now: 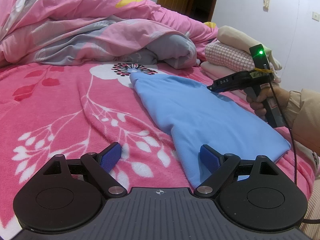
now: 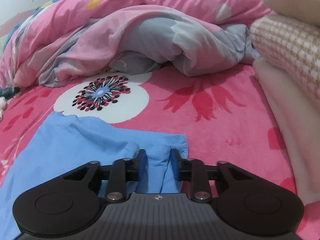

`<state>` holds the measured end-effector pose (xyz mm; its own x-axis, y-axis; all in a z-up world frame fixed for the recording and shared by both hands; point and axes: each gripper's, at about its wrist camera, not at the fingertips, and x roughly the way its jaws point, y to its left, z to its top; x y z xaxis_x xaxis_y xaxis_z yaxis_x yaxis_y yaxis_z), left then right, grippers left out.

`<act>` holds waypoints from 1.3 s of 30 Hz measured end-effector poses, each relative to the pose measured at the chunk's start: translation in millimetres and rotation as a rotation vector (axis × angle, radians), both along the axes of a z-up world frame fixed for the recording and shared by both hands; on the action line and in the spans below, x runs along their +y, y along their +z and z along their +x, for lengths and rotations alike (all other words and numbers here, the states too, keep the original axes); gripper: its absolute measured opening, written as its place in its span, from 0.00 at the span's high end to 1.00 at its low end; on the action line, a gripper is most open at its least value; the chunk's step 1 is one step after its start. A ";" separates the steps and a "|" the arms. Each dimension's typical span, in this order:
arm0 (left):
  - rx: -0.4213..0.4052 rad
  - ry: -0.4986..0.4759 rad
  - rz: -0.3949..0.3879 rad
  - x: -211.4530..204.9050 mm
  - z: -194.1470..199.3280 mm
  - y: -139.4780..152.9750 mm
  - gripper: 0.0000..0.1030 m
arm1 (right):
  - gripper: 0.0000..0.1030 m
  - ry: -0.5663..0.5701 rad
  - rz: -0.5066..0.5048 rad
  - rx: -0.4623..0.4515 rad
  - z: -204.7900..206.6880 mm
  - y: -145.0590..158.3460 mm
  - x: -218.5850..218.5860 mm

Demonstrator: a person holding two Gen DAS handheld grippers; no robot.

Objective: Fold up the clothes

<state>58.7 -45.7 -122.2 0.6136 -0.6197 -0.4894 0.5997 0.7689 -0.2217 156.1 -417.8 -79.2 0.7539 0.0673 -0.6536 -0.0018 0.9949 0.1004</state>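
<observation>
A light blue garment (image 1: 192, 112), folded into a long flat shape, lies on the pink flowered blanket (image 1: 60, 110). My left gripper (image 1: 160, 156) hovers open at the garment's near end, its right pad (image 1: 208, 158) over the blue cloth and its left pad over the blanket, nothing between them. At the far right edge of the garment, a hand (image 1: 258, 102) holds my right gripper (image 1: 212, 87) low. In the right wrist view my right gripper (image 2: 159, 158) has its jaws drawn narrow, with a bunched fold of the blue garment (image 2: 84, 140) filling the gap between the pads.
A crumpled pink and grey quilt (image 1: 90, 28) is heaped across the back of the bed. A stack of folded clothes (image 1: 230, 60), cream and pink-checked, sits at the right beside the garment, also close on the right as folded clothes (image 2: 290, 56). The bed edge runs along the lower right.
</observation>
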 end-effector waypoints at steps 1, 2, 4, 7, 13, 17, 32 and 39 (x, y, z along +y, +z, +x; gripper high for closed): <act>0.002 0.003 0.002 -0.4 0.3 0.4 0.15 | 0.93 -0.006 -0.011 -0.013 -1.1 1.2 1.1; 0.006 0.011 0.003 -0.9 0.7 1.5 0.15 | 0.96 -0.011 -0.021 -0.026 -2.1 2.4 2.1; 0.017 0.031 0.000 -2.0 2.1 3.8 0.15 | 0.97 -0.024 -0.042 -0.055 -4.6 5.7 3.4; 0.025 0.051 0.002 -4.9 4.0 6.1 0.15 | 0.97 -0.037 -0.077 -0.098 -6.9 12.2 4.0; 0.027 0.072 0.006 -11.4 7.8 8.5 0.15 | 0.98 -0.045 -0.127 -0.140 -5.3 19.9 2.1; 0.026 0.074 0.023 -16.2 9.7 6.9 0.14 | 0.98 -0.054 -0.130 -0.129 -1.1 12.9 -2.0; -0.007 0.094 0.014 -10.2 0.7 10.4 0.12 | 0.79 -0.146 0.148 -0.151 -84.1 40.8 -41.4; -0.001 0.101 0.032 -7.5 -3.5 5.8 0.11 | 0.79 -0.028 0.129 -0.097 -114.8 29.1 -10.8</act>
<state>55.2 -53.3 -116.4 0.6723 -0.5390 -0.5074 0.5193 0.8319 -0.1957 41.3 -428.6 -50.1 0.8156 0.1240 -0.5652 0.0101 0.9735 0.2283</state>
